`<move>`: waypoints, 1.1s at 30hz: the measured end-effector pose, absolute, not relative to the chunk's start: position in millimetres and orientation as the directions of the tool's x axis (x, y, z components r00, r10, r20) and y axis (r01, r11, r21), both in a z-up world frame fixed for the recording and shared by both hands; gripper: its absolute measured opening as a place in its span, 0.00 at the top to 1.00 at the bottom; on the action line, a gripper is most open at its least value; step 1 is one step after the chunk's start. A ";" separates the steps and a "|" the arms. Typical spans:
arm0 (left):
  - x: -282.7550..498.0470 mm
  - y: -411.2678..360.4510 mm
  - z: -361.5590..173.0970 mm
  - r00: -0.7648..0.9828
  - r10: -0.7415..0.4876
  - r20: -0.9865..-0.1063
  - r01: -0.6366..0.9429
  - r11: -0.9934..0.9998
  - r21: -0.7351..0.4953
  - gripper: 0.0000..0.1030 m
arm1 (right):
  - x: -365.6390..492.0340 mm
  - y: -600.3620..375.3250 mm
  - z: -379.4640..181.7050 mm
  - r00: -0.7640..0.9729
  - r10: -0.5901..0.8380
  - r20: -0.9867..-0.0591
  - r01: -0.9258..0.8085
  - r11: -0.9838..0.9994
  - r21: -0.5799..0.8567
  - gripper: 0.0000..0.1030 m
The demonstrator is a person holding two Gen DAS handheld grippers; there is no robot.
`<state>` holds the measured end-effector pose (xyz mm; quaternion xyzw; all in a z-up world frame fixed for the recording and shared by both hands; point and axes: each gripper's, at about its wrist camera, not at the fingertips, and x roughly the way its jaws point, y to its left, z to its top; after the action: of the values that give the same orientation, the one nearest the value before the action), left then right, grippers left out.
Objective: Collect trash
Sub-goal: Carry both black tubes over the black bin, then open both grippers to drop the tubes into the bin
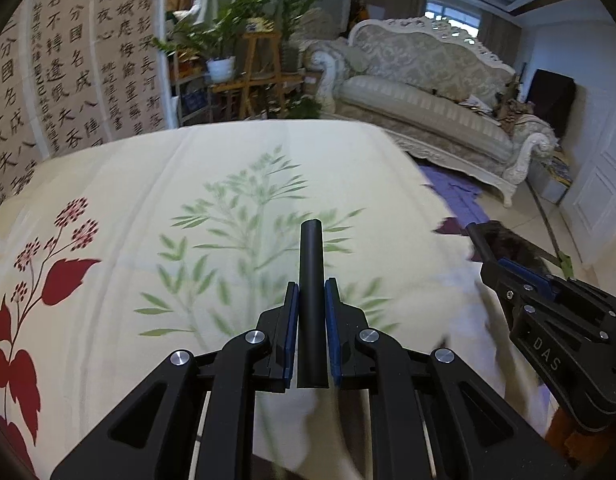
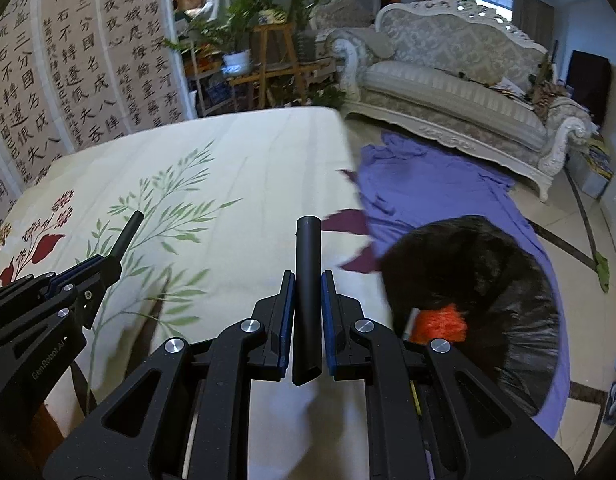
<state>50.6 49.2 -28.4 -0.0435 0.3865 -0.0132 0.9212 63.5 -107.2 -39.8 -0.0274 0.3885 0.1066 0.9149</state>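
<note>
My left gripper is shut on a black tube that sticks forward over the table. My right gripper is shut on a like black tube. Each gripper also shows in the other's view: the right one at the right edge, the left one at the left. A black trash bag stands open on the floor right of the table, with orange trash inside it. No loose trash shows on the table.
The table wears a cream cloth with leaf and red flower prints. A purple sheet lies on the floor under the bag. A pale sofa, plant stands and a calligraphy screen stand behind.
</note>
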 end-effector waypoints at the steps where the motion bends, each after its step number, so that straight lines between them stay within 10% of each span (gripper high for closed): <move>1: 49.8 42.2 -26.4 0.707 -0.070 -0.704 0.007 0.996 -0.092 0.86 | 61.3 -115.0 -36.9 0.684 0.164 -0.711 -0.202 0.979 0.031 0.87; 22: 84.7 -103.0 -22.5 0.721 -0.222 -0.656 0.276 0.961 -0.022 0.85 | 59.1 -249.6 -41.8 0.722 -0.055 -0.689 0.093 0.996 0.018 0.87; 26: 86.4 -111.2 -24.0 0.732 -0.215 -0.647 0.280 0.960 -0.002 0.48 | 62.5 -261.1 -47.5 0.718 -0.069 -0.693 0.117 0.993 0.023 0.79; 33: 86.9 -112.7 -26.1 0.737 -0.194 -0.647 0.261 0.965 0.007 0.33 | 60.4 -271.4 -51.6 0.714 -0.083 -0.695 0.143 0.989 0.028 0.70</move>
<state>86.9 -112.7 -26.1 0.0485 0.3414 -0.1223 0.9307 60.4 -271.4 -51.6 0.0399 0.3733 -0.0612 0.9248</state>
